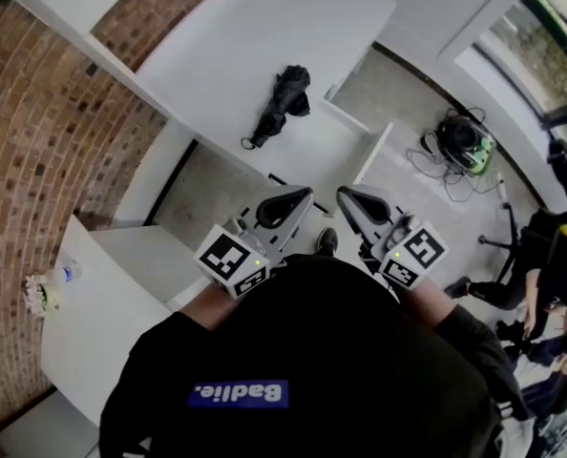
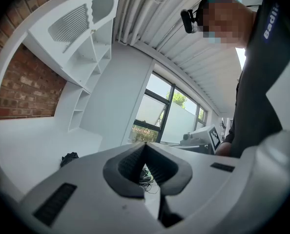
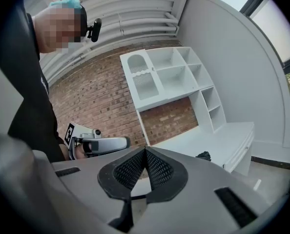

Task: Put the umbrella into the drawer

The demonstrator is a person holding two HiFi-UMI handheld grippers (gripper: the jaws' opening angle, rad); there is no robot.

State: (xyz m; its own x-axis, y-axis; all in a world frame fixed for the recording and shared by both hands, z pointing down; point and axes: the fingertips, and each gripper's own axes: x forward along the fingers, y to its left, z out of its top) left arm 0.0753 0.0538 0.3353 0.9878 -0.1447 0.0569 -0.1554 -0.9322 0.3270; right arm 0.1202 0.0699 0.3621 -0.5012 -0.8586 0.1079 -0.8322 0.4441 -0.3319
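Closest to the head camera is my own black shirt (image 1: 293, 370), and just past it the two marker cubes ride on the tools, one on the left gripper (image 1: 305, 193) and one on the right gripper (image 1: 344, 193). Both point away from my body, side by side and near each other, tips angled slightly inward. Looking along the left gripper (image 2: 144, 145), I see its ribbed dark pads pressed together at the tip with nothing pinched between them. The right gripper (image 3: 145, 150) shows the same: mesh-textured pads meeting in a point, nothing in their grip. Well ahead of both sets of tips lies the black umbrella (image 1: 282, 103), folded but loosely bunched on the white desk (image 1: 217, 46), its thin end pointing back toward my left side. From the left gripper it shows as a small dark heap (image 2: 69, 158) off to the left of the jaws; from the right gripper it sits just right of the tips (image 3: 202, 155) on the desk top (image 3: 223, 140). A white shelf unit (image 3: 172, 74) hangs on the brick wall (image 3: 106, 106) above the desk. Beyond the right gripper's outer side a green and black device (image 1: 465, 141) rests on the floor among loose cables, and farther that way another person (image 1: 541, 265) is partly visible.
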